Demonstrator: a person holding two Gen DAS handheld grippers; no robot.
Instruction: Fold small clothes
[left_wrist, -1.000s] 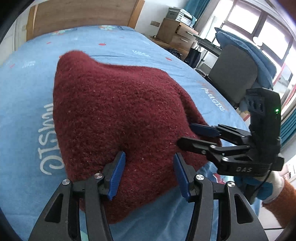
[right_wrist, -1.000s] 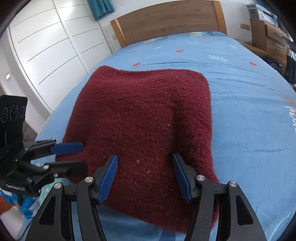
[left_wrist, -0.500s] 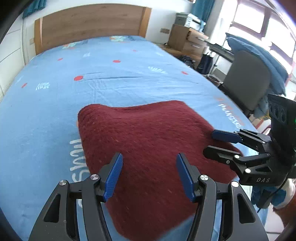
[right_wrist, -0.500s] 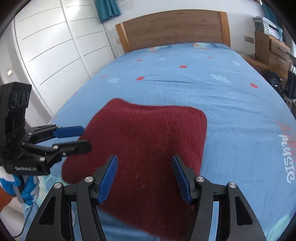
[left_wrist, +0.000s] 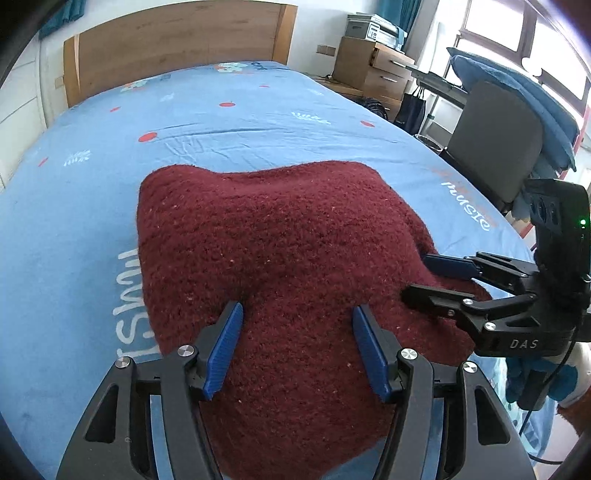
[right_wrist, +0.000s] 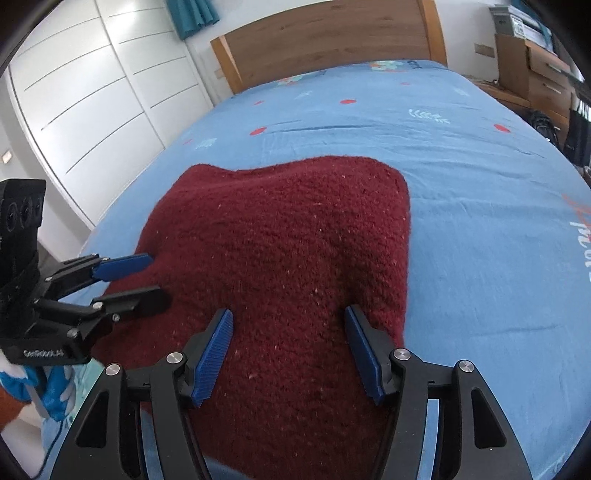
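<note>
A dark red fuzzy knitted garment (left_wrist: 288, 236) (right_wrist: 288, 236) lies bunched on the blue bed sheet (left_wrist: 258, 122) (right_wrist: 480, 184), its near edge raised towards me. My left gripper (left_wrist: 295, 314) has its blue pads pressed into a thick bulge of this cloth at the near left edge, and small creases run out from the pads. In the right wrist view the left gripper (right_wrist: 159, 277) shows side-on at the garment's left border. My right gripper (right_wrist: 288, 314) pinches a similar bulge at the near right edge, and it appears from the side (left_wrist: 415, 277) in the left wrist view.
A wooden headboard (left_wrist: 177, 44) closes the far end of the bed. To the right stand a dark chair (left_wrist: 498, 147) and wooden drawers (left_wrist: 373, 70). White wardrobe doors (right_wrist: 92, 92) line the left side. A gloved hand (left_wrist: 535, 384) holds the right gripper.
A second ago the garment filled both views. The grippers then drew back and came closer again, the cloth staying between the pads. More of the blue sheet shows beyond it now.
</note>
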